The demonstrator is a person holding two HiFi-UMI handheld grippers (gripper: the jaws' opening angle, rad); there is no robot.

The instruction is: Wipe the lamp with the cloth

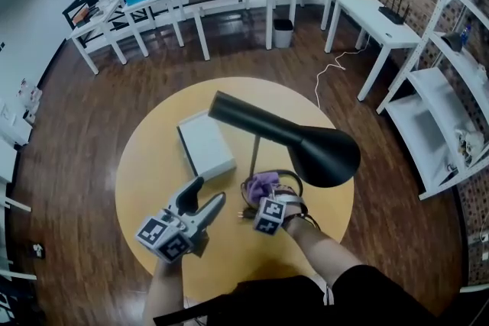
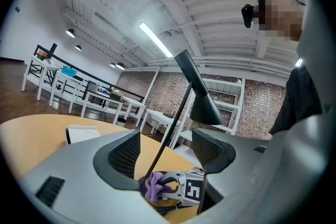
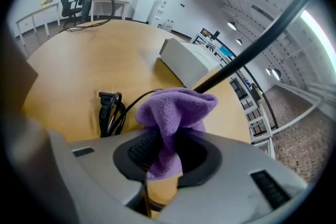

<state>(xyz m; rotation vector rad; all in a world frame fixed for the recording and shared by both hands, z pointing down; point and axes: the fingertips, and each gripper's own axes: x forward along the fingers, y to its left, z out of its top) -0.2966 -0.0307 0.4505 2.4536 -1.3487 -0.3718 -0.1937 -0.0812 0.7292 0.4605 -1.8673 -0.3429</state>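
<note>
Black lamp [image 1: 321, 153]: matte, long cone shade tilted on a thin stem [image 1: 254, 156], standing toward the near right of the round yellow surface [image 1: 145, 179]; its base is hidden behind cloth and hand. Purple cloth [image 3: 176, 110]: bunched, clamped in the right tongs [image 3: 167, 150], top fold at the low stem, apparently touching. Left tongs [image 2: 165, 150] stand apart, empty, aimed at the stem but clear of it. Risk: the lamp looks top-heavy, and a sideways rub with nothing steadying it could tip it. The coiled cord [image 3: 111, 113] by the foot could snag. White box [image 1: 206, 145] lies just left of the stem.
</note>
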